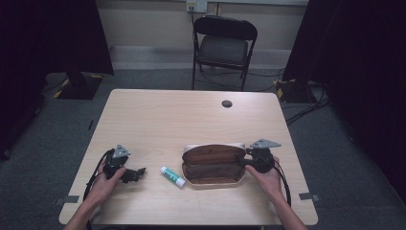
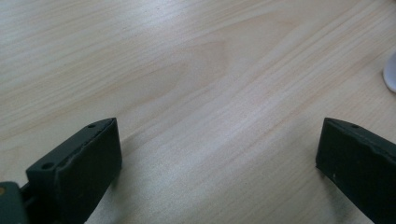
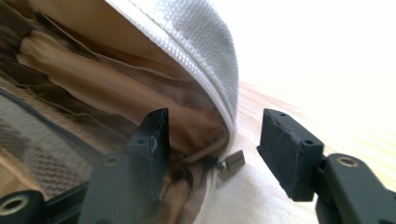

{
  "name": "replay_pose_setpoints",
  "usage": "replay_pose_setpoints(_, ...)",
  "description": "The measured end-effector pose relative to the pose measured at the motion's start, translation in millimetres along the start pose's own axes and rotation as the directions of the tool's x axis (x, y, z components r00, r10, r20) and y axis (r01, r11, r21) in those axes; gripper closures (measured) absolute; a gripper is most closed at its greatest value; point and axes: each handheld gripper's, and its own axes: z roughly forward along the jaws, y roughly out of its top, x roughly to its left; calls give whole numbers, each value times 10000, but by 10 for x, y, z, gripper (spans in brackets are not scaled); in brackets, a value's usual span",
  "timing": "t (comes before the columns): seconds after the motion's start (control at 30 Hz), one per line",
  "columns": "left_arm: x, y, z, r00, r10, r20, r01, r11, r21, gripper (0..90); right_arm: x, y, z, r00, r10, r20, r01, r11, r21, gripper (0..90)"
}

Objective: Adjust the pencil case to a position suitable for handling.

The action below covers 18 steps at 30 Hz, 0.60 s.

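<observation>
An open pencil pouch (image 1: 213,165), white outside and brown inside, lies on the wooden table (image 1: 191,115) near its front edge. A white and green glue stick (image 1: 173,177) lies just left of it. My right gripper (image 1: 244,162) is at the pouch's right end. In the right gripper view its jaws (image 3: 212,140) stand open around the zipper end of the pouch (image 3: 187,42), with the metal zipper pull (image 3: 232,163) between them and the pads not pressing. My left gripper (image 1: 139,172) rests left of the glue stick, its jaws (image 2: 219,163) wide open over bare wood.
A dark cable grommet (image 1: 227,103) sits in the table's far side. A black folding chair (image 1: 224,43) stands behind the table. Dark curtains hang at both sides. A white rounded edge (image 2: 391,72) shows at the right border of the left gripper view.
</observation>
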Motion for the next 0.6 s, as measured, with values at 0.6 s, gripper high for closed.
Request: replay_pose_setpoints(0.6,-15,38,-29,10000,63,-7,-63,10000,-72,148,-164,-266,-521,9964,796,298,-773,9944,-716,319)
